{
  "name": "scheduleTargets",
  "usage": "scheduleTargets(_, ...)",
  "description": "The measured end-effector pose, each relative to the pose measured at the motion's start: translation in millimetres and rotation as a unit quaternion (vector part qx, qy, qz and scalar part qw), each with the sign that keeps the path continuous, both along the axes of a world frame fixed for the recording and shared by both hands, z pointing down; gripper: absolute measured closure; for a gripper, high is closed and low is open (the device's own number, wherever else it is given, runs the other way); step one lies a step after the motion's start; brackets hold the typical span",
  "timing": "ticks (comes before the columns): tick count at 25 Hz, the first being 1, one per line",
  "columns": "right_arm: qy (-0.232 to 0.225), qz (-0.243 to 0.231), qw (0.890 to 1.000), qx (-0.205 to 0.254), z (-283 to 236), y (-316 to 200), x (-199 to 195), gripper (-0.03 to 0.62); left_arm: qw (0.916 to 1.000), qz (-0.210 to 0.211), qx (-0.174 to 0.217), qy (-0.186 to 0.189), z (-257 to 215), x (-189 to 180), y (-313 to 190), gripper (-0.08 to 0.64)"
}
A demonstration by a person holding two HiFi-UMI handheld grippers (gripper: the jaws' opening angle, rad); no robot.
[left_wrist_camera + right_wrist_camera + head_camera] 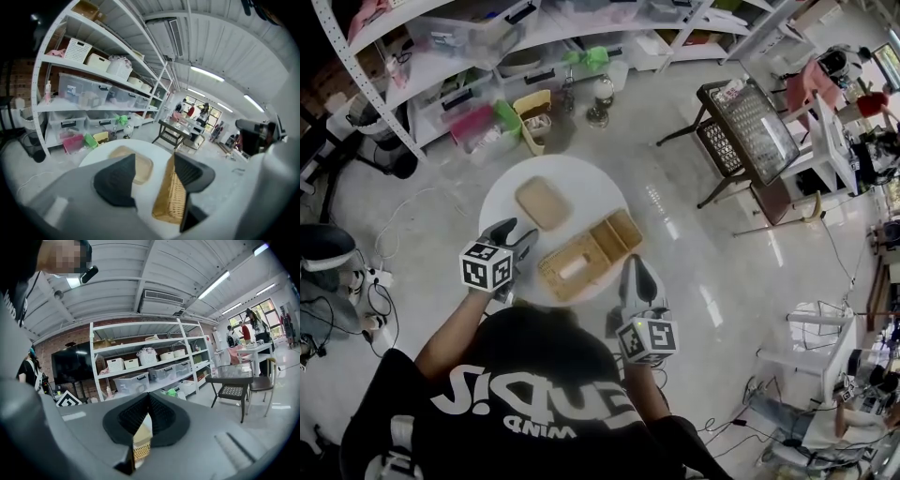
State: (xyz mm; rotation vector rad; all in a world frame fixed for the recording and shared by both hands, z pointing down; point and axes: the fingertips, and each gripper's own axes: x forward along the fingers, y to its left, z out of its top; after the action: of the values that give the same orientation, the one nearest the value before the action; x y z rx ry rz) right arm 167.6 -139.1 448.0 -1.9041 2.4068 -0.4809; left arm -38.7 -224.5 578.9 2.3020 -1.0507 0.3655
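Head view puts your left gripper (517, 236) over the near left edge of the round white table (502, 192). In the left gripper view its jaws stand wide apart with only bare tabletop between them, so your left gripper (154, 159) holds nothing. Its right-hand jaw sits just beside the end wall of the basket (169, 199); whether they touch cannot be told.

Just beyond that gripper, on the far part of the table, a tan lid (543, 202) lies flat and apart from the basket. The wicker basket (586, 255) lies slantwise across the near right part of the table, with a pale thing (573, 268) inside it.

Your right gripper (631, 261) points at the basket's near right side, close to the table edge. In the right gripper view its jaws meet at the tips and grip nothing. Only a thin slit is left nearer the camera, and a strip of the basket (140, 446) shows through it.

Shelves (487, 56) with bins stand far behind the table.
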Motion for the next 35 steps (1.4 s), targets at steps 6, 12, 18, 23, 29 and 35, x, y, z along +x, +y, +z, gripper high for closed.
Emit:
scheduleTargets(6,0.004,-0.002,1.0,-0.007,7,-6,7,0.594,0.9988,0.014,-0.044,-0.013,43,15,-8,0.311)
scheduleTargets(12,-0.001,0.003,1.0,-0.01,11,-17,13,0.594,0.9954,0.021,-0.089,-0.028,86,24,-15,0.319)
scheduleTargets(18,0.001,0.002,1.0,-0.022,18,-25,18,0.594,0.9889,0.023,-0.145,-0.024,121,30,-14,0.32)
scheduleTargets(23,0.004,-0.001,1.0,-0.029,21,-33,21,0.594,0.983,0.019,-0.182,-0.013,140,35,-17,0.321)
scheduleTargets(29,0.016,-0.002,0.999,-0.05,23,-40,20,0.594,0.9759,0.017,-0.218,0.001,157,38,-20,0.348)
scheduleTargets(35,0.009,0.011,0.999,-0.048,29,-39,31,0.594,0.9652,0.033,-0.256,0.042,163,48,-18,0.365)
